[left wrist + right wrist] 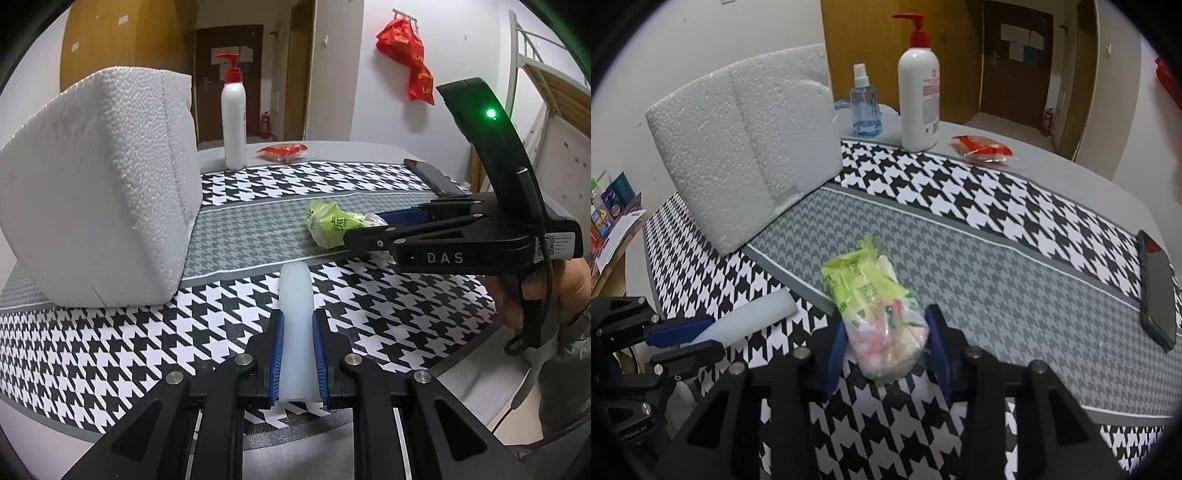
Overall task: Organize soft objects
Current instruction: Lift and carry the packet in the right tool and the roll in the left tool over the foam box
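My left gripper [297, 325] is shut on a white soft foam strip [294, 306] and holds it just above the houndstooth tablecloth [110, 350]. The strip [753, 321] and the left gripper [690, 338] also show at the lower left of the right wrist view. My right gripper [886, 332] has its blue pads against both sides of a yellow-green plastic packet [871, 295] that lies on the cloth. In the left wrist view the right gripper [369, 225] reaches in from the right onto the packet [332, 221]. A large white styrofoam box [99, 184] stands at the left.
A white pump bottle [919, 99] and a blue spray bottle [865, 107] stand at the table's far side. A red packet [982, 147] lies near them. A dark phone [1158, 291] lies at the right edge. A red bag [406, 55] hangs on the wall.
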The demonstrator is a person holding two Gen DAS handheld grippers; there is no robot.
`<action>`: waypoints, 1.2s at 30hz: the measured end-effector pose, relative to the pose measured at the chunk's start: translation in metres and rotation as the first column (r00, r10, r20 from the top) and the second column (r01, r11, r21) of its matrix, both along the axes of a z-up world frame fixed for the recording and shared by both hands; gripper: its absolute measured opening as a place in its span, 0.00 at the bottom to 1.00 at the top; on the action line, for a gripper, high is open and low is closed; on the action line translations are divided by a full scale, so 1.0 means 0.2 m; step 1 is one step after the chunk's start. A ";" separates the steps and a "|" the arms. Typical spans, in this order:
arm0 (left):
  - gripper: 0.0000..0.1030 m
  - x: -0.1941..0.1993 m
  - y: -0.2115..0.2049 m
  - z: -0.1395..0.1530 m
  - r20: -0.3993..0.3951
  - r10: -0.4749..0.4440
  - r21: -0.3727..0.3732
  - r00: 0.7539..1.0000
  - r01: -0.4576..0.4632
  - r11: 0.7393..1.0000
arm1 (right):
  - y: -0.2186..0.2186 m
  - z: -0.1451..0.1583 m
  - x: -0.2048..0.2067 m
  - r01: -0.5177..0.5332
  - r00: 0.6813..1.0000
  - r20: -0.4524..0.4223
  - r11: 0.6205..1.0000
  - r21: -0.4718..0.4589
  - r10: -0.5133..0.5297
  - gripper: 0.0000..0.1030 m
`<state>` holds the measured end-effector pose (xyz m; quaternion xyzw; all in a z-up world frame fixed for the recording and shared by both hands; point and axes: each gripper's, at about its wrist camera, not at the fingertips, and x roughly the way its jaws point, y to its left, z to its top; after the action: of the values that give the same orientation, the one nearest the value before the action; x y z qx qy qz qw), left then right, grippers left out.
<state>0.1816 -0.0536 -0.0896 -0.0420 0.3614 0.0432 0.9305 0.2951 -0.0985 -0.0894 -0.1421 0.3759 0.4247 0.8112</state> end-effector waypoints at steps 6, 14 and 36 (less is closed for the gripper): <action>0.17 0.01 0.01 0.04 0.023 -0.012 0.011 1.000 0.012 1.000 | -0.06 0.05 -0.03 0.030 1.000 0.005 0.999 0.033 -0.031 0.44; 0.17 -0.01 0.01 0.10 0.063 -0.039 0.023 0.997 0.038 0.999 | -0.14 0.13 -0.10 0.073 0.997 0.015 0.994 0.085 -0.075 0.44; 0.17 -0.13 0.03 0.26 0.152 -0.113 0.045 0.982 0.107 0.993 | -0.30 0.25 -0.29 0.191 0.977 0.058 0.960 0.203 -0.207 0.44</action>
<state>0.1548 -0.0477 -0.0383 -0.0083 0.2895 -0.0050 0.9571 0.2369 -0.1579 -0.0399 -0.0396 0.3125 0.3700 0.8740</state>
